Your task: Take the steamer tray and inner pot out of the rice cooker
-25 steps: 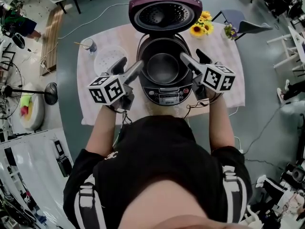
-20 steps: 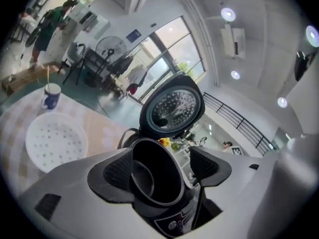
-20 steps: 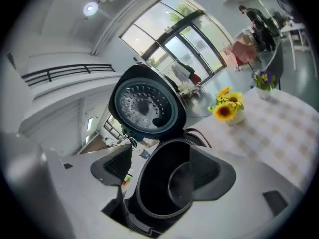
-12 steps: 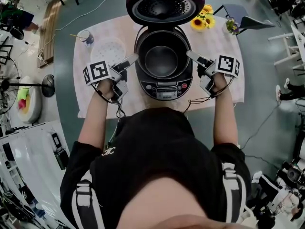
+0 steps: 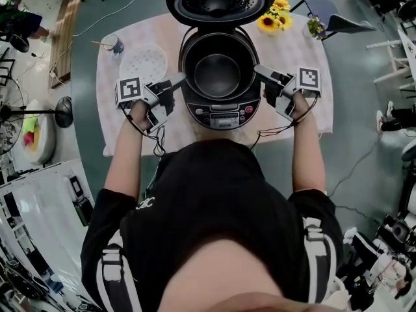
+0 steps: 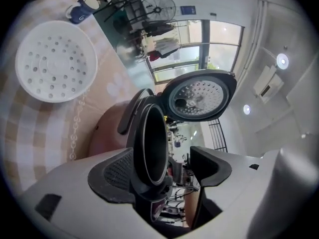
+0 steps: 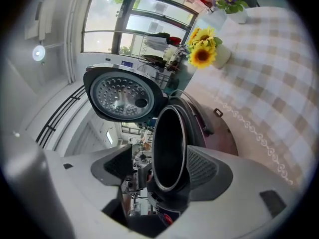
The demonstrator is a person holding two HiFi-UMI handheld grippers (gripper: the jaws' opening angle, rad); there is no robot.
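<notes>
**Head view.** The rice cooker point(image 5: 221, 114) stands on the checked tablecloth point(image 5: 305, 47), with its lid point(image 5: 220, 0) raised at 12 o'clock. The inner pot point(image 5: 218, 75) sits inside the cooker. The white steamer tray point(image 5: 147, 64) lies on the cloth at the cooker's 10 o'clock, apart from it. A cup point(image 5: 112, 44) stands beyond the tray and sunflowers point(image 5: 273, 19) stand at 1 o'clock. The left gripper point(image 5: 174, 83) is at the pot's 9 o'clock and the right gripper point(image 5: 263, 75) at its 3 o'clock. Both have their tips at the cooker's edge.

**Left gripper view.** The left gripper point(image 6: 163, 156) has its jaws wide apart and clamped on nothing. The rim of the inner pot point(image 6: 152, 138) shows in the gap, nearer the pad at 9 o'clock. Whether it touches that pad cannot be told. The steamer tray point(image 6: 56, 61) lies at 10 o'clock, with the cup point(image 6: 82, 11) past it. The lid point(image 6: 199, 96) is at 1 o'clock.

**Right gripper view.** The right gripper point(image 7: 159, 158) also has its jaws wide apart, gripping nothing. The rim of the inner pot point(image 7: 169, 143) stands between them, nearer the pad at 3 o'clock. The lid point(image 7: 122, 96) is at 11 o'clock and the sunflowers point(image 7: 202, 54) at 1 o'clock.
</notes>
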